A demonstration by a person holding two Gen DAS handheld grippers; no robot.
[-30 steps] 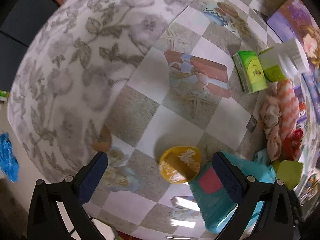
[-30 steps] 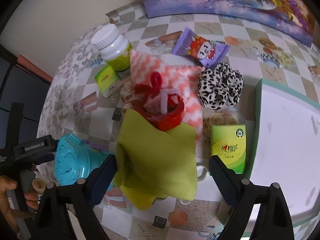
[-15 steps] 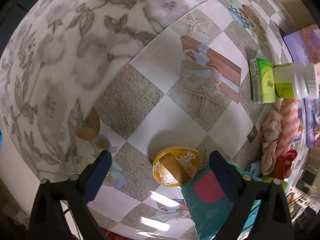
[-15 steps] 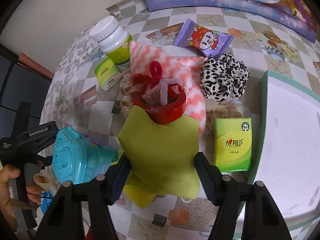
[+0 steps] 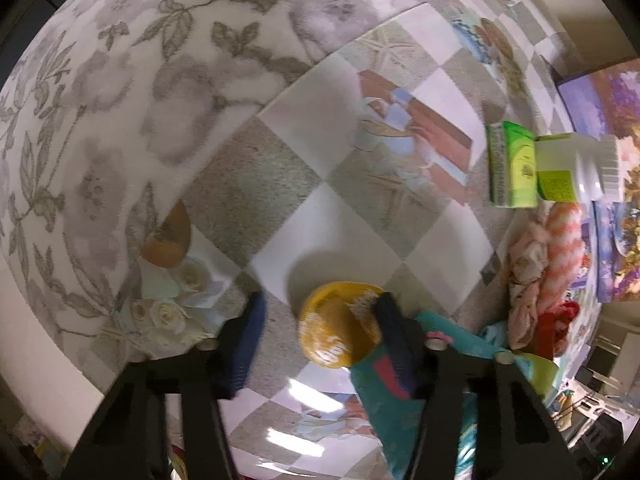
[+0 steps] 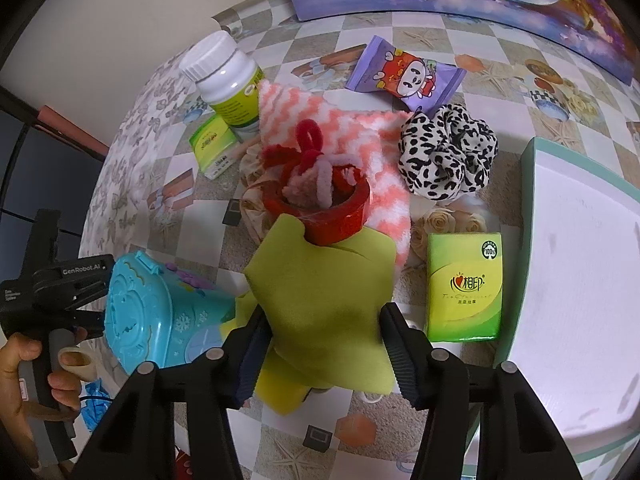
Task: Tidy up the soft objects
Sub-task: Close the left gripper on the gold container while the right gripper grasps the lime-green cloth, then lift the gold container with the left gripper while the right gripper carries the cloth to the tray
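Right claw (image 6: 324, 340) points steeply down over the yellow-green felt piece (image 6: 320, 292); its jaws are closing, the dark ribbed pads at the felt's two side edges, and whether they already press on it I cannot tell. That felt lies on the bench (image 6: 500, 92) toward its near edge, overlapping a red ring with fuzzy red and pink pipe cleaners (image 6: 320, 200). Behind it lies a pink-and-white zigzag cloth (image 6: 352, 128), with a leopard-print scrunchie (image 6: 448, 152) just beside it on the right. A green tissue pack (image 6: 464, 284) sits near the felt's right side, next to a white box with a green rim (image 6: 580, 300).

Left claw (image 5: 320, 340) also points down near the bench's left edge. Its jaws are closing around a round yellow disc (image 5: 336, 336); the right pad touches the disc's rim, the left pad stands apart. A turquoise toy case (image 6: 156, 316) sits just beside it. A hand (image 6: 24, 376) grips the left handle.
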